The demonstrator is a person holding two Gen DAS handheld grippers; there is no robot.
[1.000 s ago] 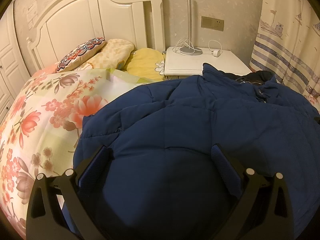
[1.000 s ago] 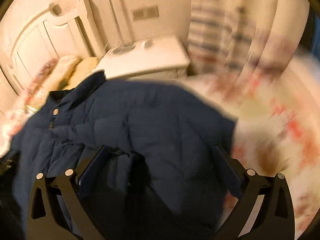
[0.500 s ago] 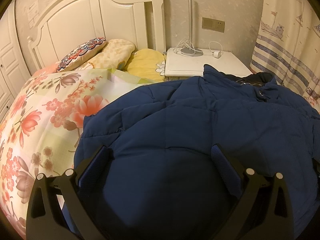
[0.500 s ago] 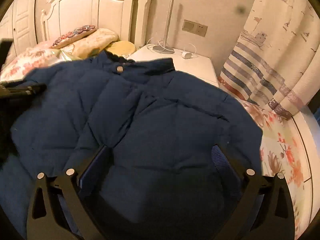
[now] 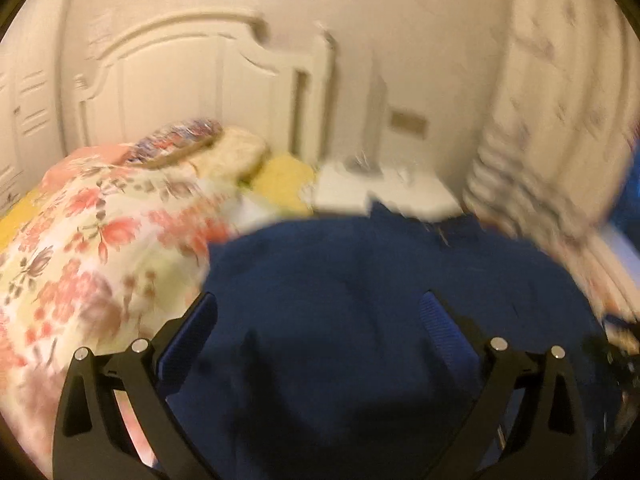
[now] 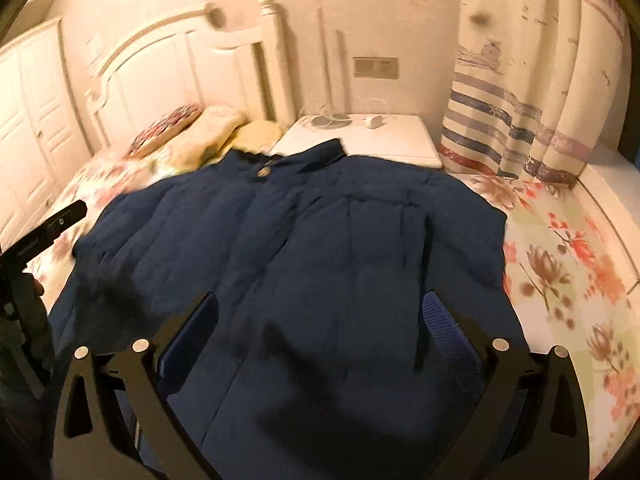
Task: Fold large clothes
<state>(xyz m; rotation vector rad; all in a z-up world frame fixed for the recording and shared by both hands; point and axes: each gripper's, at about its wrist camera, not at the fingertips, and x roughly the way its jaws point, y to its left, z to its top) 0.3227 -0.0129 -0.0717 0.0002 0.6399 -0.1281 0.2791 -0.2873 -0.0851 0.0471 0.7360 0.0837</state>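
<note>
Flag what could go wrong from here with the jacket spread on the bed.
1. The navy jacket is puffy and wide; with the right hand-held gripper and left hand-held gripper both open and empty, a grab may catch only the top layer.
2. Its collar lies near the nightstand, so a pull could snag the cables there.

- White panelled headboard [image 6: 172,64] at ten o'clock, standing against a pale textured wall [image 6: 360,4].
- White wardrobe doors [image 6: 28,120] at nine o'clock.
- White nightstand [image 6: 360,140] at twelve o'clock, beside the headboard; wall switch plate [image 6: 376,68] above it.
- Curtain [image 6: 532,92] with blue and red stripes at two o'clock.
- Floral bedspread [image 6: 560,264] at three o'clock; pillows [image 6: 200,132] below the headboard.
- Warm, yellowish indoor light throughout.
</note>
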